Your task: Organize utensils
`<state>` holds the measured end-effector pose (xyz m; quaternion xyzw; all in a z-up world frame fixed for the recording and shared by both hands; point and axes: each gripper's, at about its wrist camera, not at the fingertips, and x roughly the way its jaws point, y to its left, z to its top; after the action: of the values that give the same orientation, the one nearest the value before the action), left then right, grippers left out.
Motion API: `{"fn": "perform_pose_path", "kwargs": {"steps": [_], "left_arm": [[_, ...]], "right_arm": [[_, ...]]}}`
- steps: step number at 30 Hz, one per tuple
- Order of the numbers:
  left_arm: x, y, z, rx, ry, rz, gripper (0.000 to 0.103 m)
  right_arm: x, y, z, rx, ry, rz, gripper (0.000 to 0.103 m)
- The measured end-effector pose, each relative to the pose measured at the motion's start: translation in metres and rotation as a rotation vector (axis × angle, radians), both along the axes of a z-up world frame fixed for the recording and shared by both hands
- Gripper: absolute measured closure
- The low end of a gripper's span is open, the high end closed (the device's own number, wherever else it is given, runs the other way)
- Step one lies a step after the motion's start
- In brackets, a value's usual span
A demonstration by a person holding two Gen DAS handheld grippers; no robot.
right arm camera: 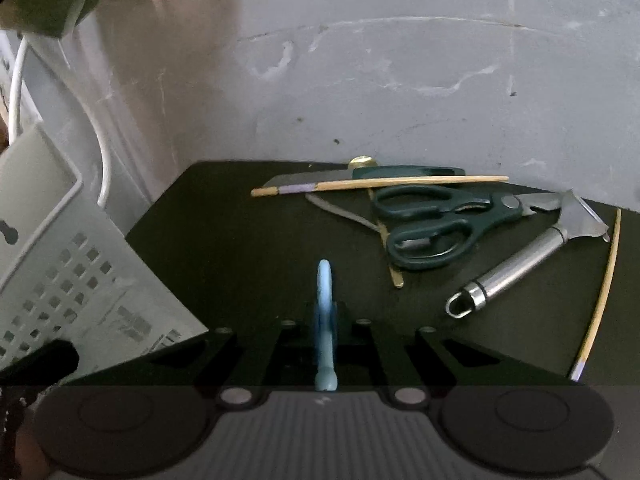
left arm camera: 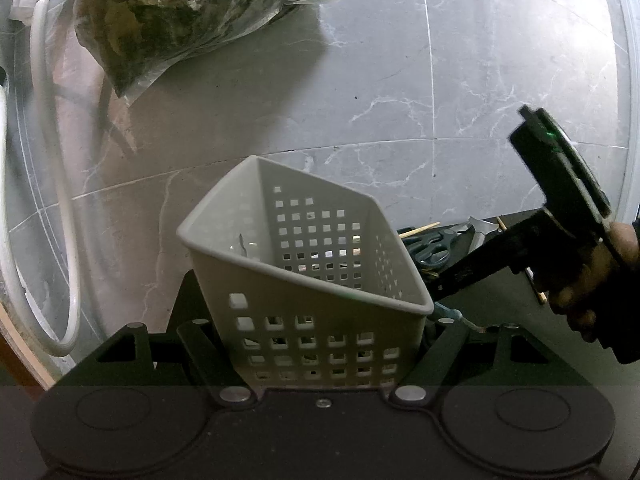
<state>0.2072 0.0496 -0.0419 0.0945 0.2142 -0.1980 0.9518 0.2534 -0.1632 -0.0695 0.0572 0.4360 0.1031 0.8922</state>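
My left gripper (left arm camera: 324, 344) is shut on a white perforated utensil basket (left arm camera: 304, 264) and holds it tilted above the black table; the basket also shows at the left of the right wrist view (right arm camera: 72, 264). My right gripper (right arm camera: 325, 320) is shut on a light blue utensil (right arm camera: 325, 312) that stands edge-on between the fingers; the gripper shows at the right of the left wrist view (left arm camera: 452, 292). On the black table (right arm camera: 224, 240) lie green scissors (right arm camera: 432, 224), a steel-handled peeler (right arm camera: 516, 264), chopsticks (right arm camera: 380, 185) and a green-handled knife (right arm camera: 360, 174).
A plastic bag with dark contents (left arm camera: 192, 12) lies on the grey marble floor (left arm camera: 460, 80). A white hose (left arm camera: 60, 200) curves along the left. One more chopstick (right arm camera: 600, 292) lies along the table's right edge.
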Motion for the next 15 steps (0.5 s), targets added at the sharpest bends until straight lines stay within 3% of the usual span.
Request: {"fn": "perform_pose_path", "kwargs": {"steps": [4, 15], "left_arm": [[0.0, 0.0, 0.0, 0.001, 0.0, -0.001, 0.025], [0.0, 0.0, 0.0, 0.001, -0.001, 0.004, 0.025]], "right_arm": [[0.009, 0.004, -0.007, -0.013, 0.032, -0.001, 0.09], [0.007, 0.024, -0.005, -0.115, -0.004, 0.08, 0.092]]}}
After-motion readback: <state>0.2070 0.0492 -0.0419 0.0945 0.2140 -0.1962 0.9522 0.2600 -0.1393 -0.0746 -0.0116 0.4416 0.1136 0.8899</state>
